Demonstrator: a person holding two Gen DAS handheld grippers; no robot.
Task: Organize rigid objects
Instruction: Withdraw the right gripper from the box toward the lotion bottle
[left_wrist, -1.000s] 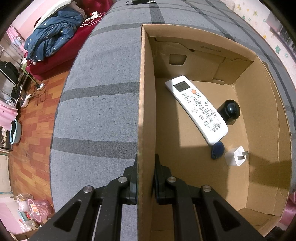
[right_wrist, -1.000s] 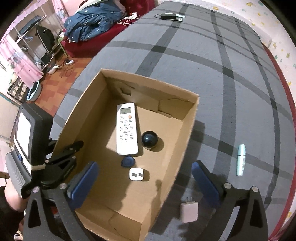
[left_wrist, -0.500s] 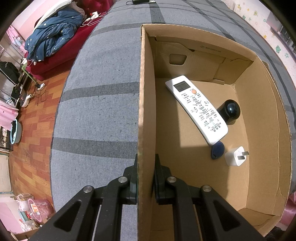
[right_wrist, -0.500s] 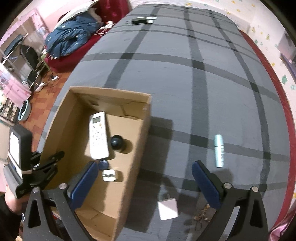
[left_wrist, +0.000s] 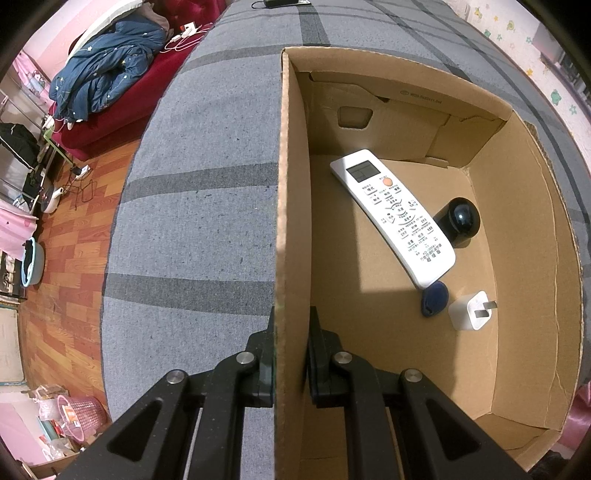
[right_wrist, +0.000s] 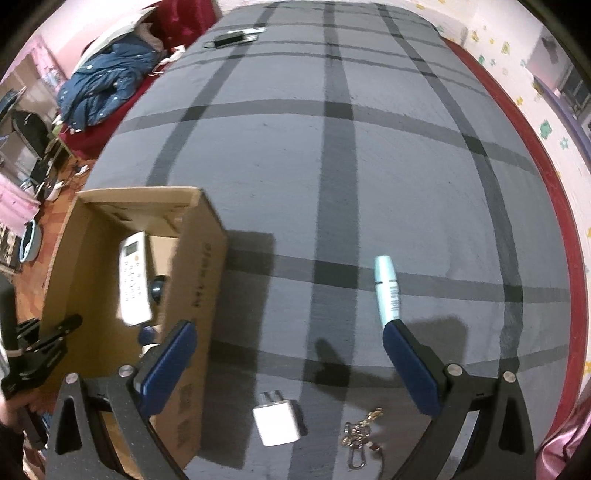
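Observation:
My left gripper (left_wrist: 291, 332) is shut on the near left wall of an open cardboard box (left_wrist: 291, 184). Inside the box lie a white remote (left_wrist: 395, 218), a black ball-shaped object (left_wrist: 460, 219), a small blue fob (left_wrist: 435, 298) and a white plug adapter (left_wrist: 470, 311). My right gripper (right_wrist: 288, 347) is open and empty above the grey checked bed to the right of the box (right_wrist: 199, 280). On the bed below it lie a second white plug adapter (right_wrist: 276, 421), a metal keychain (right_wrist: 360, 439) and a light-blue tube (right_wrist: 387, 290).
The grey checked bedspread (right_wrist: 332, 166) stretches far ahead. A phone or case (right_wrist: 236, 37) lies at its far end. A red sofa with a blue jacket (left_wrist: 103, 88) and wooden floor (left_wrist: 62, 258) are to the left. A wall runs along the right.
My right gripper has swung right, away from above the box to over the bed, bringing the plug adapter, keychain and tube between its fingers. The left gripper has not moved.

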